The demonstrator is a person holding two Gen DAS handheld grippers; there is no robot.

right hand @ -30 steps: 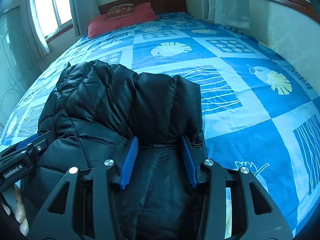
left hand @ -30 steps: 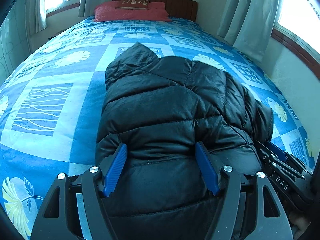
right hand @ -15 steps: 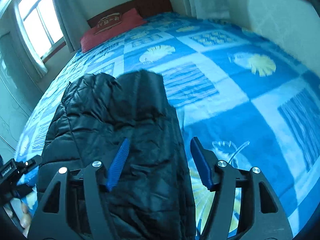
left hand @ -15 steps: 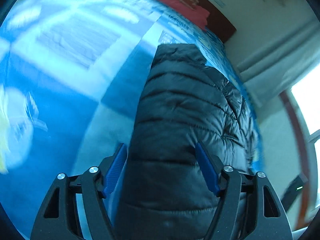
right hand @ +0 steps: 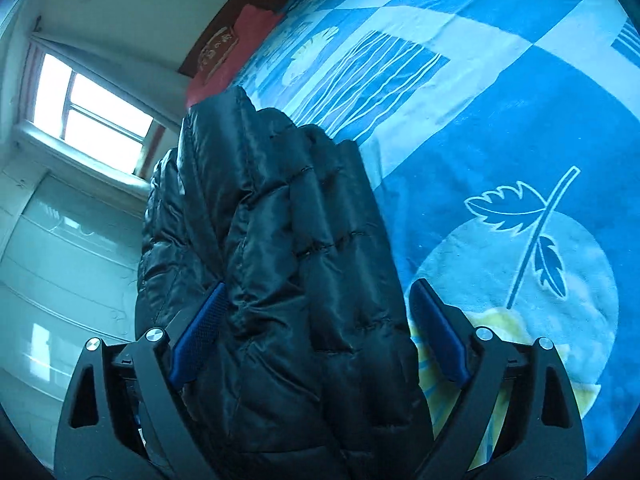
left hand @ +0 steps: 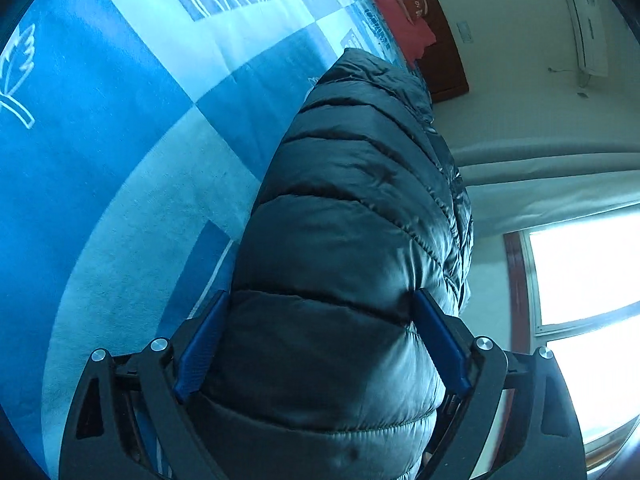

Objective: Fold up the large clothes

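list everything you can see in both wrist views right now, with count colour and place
black quilted puffer jacket: 1, black, bunched between both grippers' fingers, over the bed
blue patterned bedspread: 1, blue and white with leaf prints, covering the bed
red pillow: 1, red, at the head of the bed
brown wooden headboard: 1, brown, behind the pillow
pale curtains: pale grey, beside a window
bright windows: 2, one in each view
white air conditioner: 1, white, high on the wall
left gripper: 1, black with blue pads, jaws wide around the jacket
right gripper: 1, black with blue pads, jaws wide around the jacket
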